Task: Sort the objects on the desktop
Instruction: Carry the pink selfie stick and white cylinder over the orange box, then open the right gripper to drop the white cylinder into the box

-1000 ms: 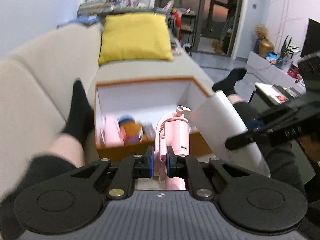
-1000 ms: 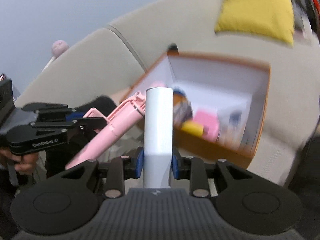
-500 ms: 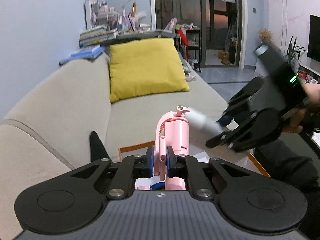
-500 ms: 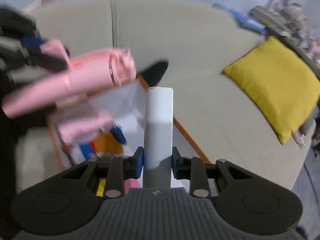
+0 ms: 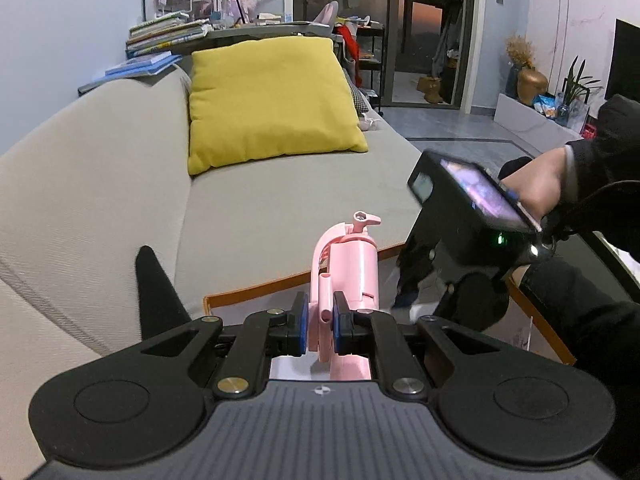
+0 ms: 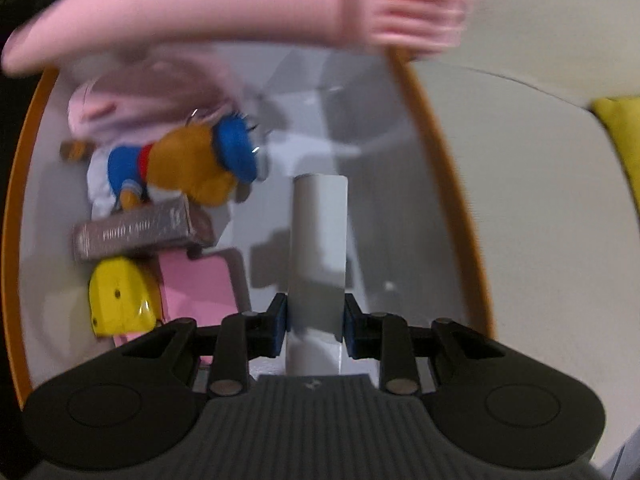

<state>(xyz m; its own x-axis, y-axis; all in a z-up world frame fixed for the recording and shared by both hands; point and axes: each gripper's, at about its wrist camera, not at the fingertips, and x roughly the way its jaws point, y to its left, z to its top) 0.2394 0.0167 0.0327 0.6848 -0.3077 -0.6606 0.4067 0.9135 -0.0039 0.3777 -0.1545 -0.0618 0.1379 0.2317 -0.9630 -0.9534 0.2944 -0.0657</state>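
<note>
We hold the left gripper (image 5: 320, 318) with its jaws clamped on a pink tool (image 5: 352, 276), above the near rim of the orange-edged box (image 5: 256, 292). Our right gripper (image 6: 316, 320) has its jaws closed on a white tube (image 6: 318, 240), which points down into the box. Inside, at 10 o'clock from the tube, lies a plush toy (image 6: 188, 168), and at 8 o'clock a yellow object (image 6: 120, 300).
</note>
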